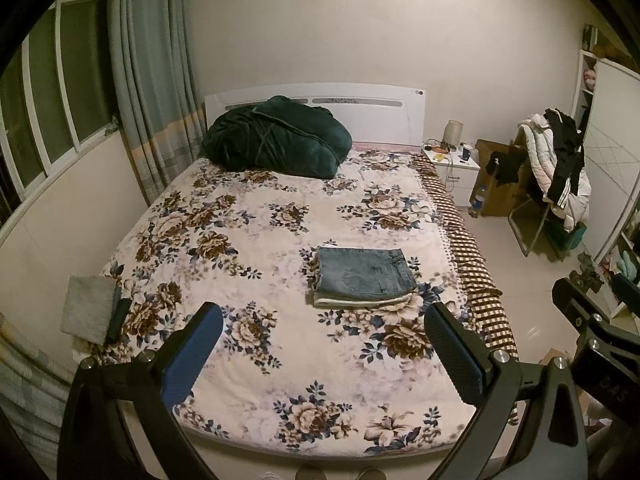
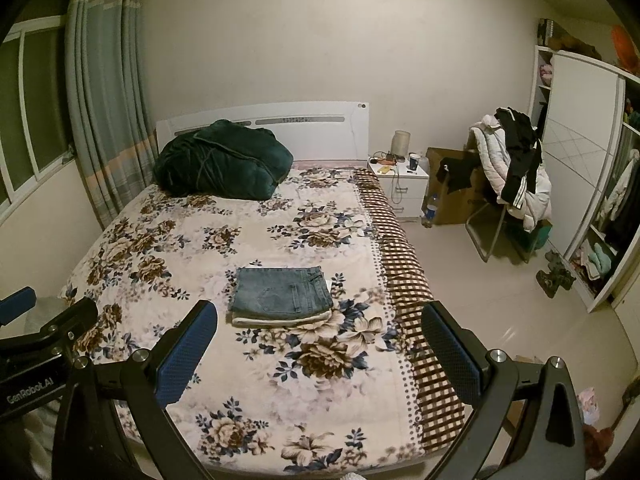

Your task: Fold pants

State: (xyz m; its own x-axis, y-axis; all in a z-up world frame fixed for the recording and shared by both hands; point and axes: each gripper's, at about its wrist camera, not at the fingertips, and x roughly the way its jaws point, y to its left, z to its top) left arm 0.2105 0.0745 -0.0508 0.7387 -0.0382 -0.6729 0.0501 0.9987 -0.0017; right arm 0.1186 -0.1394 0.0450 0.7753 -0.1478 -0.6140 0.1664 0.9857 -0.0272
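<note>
Centrally, one folded pair of jeans (image 1: 365,276) lies on one floral bed (image 1: 256,248); both the left gripper (image 1: 324,356) and right gripper (image 2: 320,354) hold their jaws wide apart, empty.

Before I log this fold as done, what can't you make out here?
- Folded jeans: the layers beneath, hidden by the top layer, both views.
- Pale garment under them: only its edge shows.
- Grey folded cloth: left wrist view only; type unclear.
- Nightstand items: too small.
</note>
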